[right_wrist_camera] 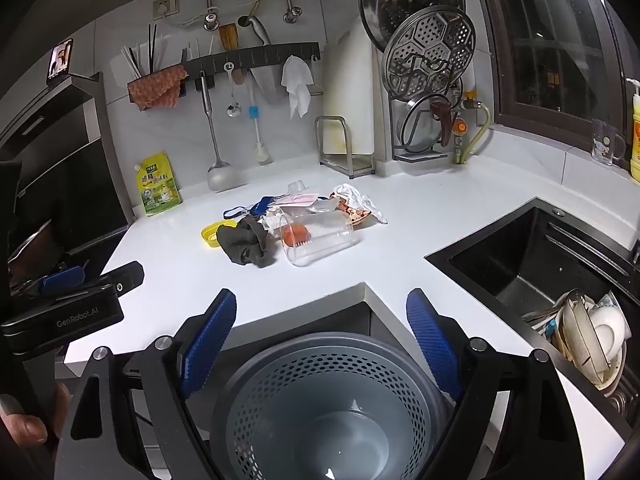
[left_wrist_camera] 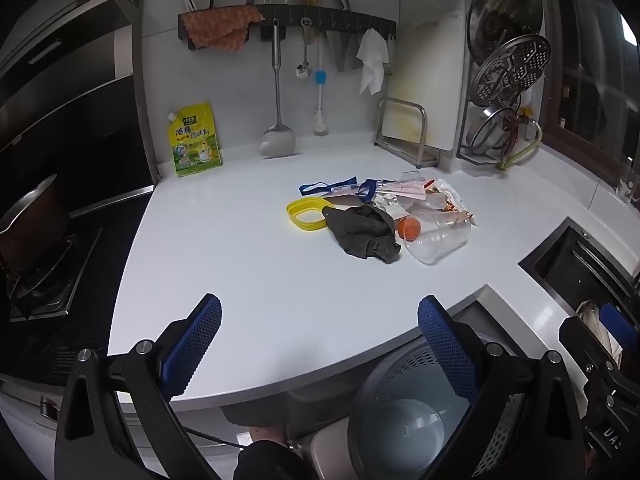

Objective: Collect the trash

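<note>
A pile of trash lies mid-counter: a clear plastic cup [left_wrist_camera: 438, 238] on its side, an orange ball [left_wrist_camera: 409, 228] behind it, a dark crumpled cloth [left_wrist_camera: 362, 234], a yellow ring lid [left_wrist_camera: 306, 212], a blue strap [left_wrist_camera: 328, 187] and crumpled wrappers [left_wrist_camera: 444, 196]. The right wrist view shows the same cup [right_wrist_camera: 320, 240], cloth [right_wrist_camera: 246, 244] and wrappers [right_wrist_camera: 356, 202]. A grey perforated trash bin [right_wrist_camera: 320, 404] stands below the counter edge, empty. My left gripper [left_wrist_camera: 320, 344] is open over the counter's front edge. My right gripper [right_wrist_camera: 322, 344] is open above the bin.
A yellow seasoning pouch [left_wrist_camera: 195, 140] leans on the back wall under hanging utensils. A stove with a pot [left_wrist_camera: 36, 216] is at the left. A black sink [right_wrist_camera: 540, 264] with dishes is at the right. A lid rack [right_wrist_camera: 428, 92] stands in the back corner.
</note>
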The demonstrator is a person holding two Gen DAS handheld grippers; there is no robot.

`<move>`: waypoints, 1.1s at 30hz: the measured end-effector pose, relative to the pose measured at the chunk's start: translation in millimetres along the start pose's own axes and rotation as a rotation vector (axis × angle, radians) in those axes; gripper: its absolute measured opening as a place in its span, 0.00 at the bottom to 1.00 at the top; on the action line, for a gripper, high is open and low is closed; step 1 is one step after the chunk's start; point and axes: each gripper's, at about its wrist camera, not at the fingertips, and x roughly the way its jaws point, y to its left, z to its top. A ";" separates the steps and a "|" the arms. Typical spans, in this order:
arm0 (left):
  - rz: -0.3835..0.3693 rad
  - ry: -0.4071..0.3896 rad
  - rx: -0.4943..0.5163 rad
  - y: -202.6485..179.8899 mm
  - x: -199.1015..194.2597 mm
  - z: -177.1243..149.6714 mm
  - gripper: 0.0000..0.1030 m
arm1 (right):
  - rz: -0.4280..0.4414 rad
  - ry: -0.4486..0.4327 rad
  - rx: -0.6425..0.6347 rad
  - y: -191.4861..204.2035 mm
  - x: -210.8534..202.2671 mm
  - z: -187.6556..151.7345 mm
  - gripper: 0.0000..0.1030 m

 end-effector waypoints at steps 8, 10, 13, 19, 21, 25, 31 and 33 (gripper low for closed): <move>0.007 -0.006 0.007 -4.5 -2.4 -1.1 0.94 | 0.001 -0.006 0.003 -1.0 -2.1 -1.7 0.81; 0.008 -0.007 0.006 -4.4 -3.1 -1.4 0.94 | 0.001 -0.007 0.003 -1.0 -2.2 -1.8 0.81; 0.008 -0.007 0.006 -4.7 -3.2 -0.6 0.94 | 0.001 -0.008 0.003 -1.3 -2.7 -2.4 0.81; 0.011 -0.009 0.009 -5.8 -4.7 -2.7 0.94 | 0.000 -0.009 0.002 -1.8 -3.4 -2.5 0.81; 0.011 -0.008 0.011 -5.7 -4.4 -3.1 0.94 | -0.001 -0.009 0.001 -1.8 -3.0 -2.7 0.81; 0.014 -0.008 0.014 -6.3 -4.3 -2.5 0.94 | -0.001 -0.010 0.004 -2.8 -3.2 -3.1 0.81; 0.025 -0.007 0.012 -3.7 -0.6 -1.2 0.94 | 0.003 -0.003 0.003 -4.3 -2.7 -4.4 0.81; 0.024 -0.004 0.010 -2.3 0.8 -0.7 0.94 | 0.002 -0.003 0.002 -3.2 -1.1 -4.1 0.81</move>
